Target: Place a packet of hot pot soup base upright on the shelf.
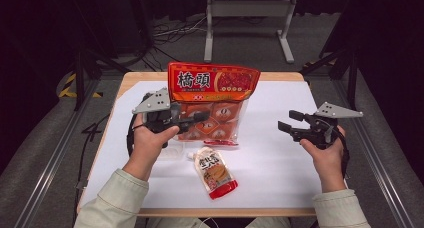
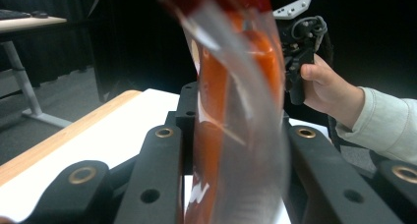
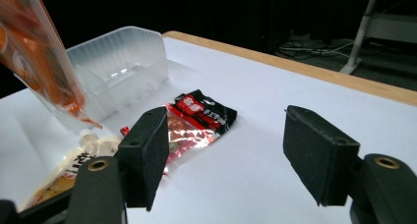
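A large orange-red snack bag (image 1: 212,95) with big white characters hangs upright above the table. My left gripper (image 1: 197,119) is shut on its clear lower left part. In the left gripper view the bag (image 2: 236,111) stands pinched between the two black jaws. My right gripper (image 1: 289,121) is off to the right, apart from the bag, open with nothing between its pads (image 3: 147,155). Its jaws point left toward the middle of the table. The right gripper (image 2: 295,52) also appears beyond the bag in the left gripper view.
A small sauce pouch (image 1: 215,173) lies on the white table sheet (image 1: 280,163) near the front. A clear plastic tray (image 3: 118,62) sits under the bag, with a black-and-red packet (image 3: 201,116) beside it. Wooden table edges (image 1: 295,77) border the sheet.
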`<state>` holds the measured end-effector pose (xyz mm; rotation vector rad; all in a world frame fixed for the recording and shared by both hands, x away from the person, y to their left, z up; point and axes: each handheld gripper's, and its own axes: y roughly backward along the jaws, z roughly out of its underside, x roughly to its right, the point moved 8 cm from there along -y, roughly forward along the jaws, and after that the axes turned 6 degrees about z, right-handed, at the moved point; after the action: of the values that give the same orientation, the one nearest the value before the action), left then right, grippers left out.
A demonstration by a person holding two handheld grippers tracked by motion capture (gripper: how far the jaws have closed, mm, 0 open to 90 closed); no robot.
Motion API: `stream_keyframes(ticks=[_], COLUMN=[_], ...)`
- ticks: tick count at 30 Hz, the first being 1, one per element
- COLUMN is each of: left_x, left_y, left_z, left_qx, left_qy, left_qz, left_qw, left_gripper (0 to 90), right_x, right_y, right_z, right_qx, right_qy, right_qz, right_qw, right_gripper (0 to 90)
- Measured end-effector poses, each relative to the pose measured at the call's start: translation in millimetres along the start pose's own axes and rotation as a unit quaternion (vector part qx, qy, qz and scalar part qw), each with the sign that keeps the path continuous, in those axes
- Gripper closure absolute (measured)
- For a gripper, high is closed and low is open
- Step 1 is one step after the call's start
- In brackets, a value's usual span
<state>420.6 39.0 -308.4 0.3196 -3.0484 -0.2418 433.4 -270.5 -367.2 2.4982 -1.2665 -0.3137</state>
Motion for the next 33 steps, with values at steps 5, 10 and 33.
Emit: stream_keyframes(ticks=[5,10,33], left_x=[-12.4,-30.6,-93.3], left_y=[3.5,11.2,48.3], left_z=[-3.8,-5.0,6.5], left_qx=[0.000,0.003,0.010], left_qy=[0.002,0.012,0.053], left_qz=[-0.017,-0.037,-0.121], left_qw=[0.9999,0.9992,0.9912], left_gripper=[70.7,70.7,70.7], right_x=[5.9,5.7,7.6], right_y=[-0.2,-0.4,-2.1], right_z=[4.5,5.2,10.4], right_qx=[-0.004,-0.006,-0.014], right_qy=[-0.002,0.010,0.011], right_qz=[0.011,0.021,0.028], right_qw=[0.9999,0.9997,0.9994], right_gripper=[35.1,34.1,33.4])
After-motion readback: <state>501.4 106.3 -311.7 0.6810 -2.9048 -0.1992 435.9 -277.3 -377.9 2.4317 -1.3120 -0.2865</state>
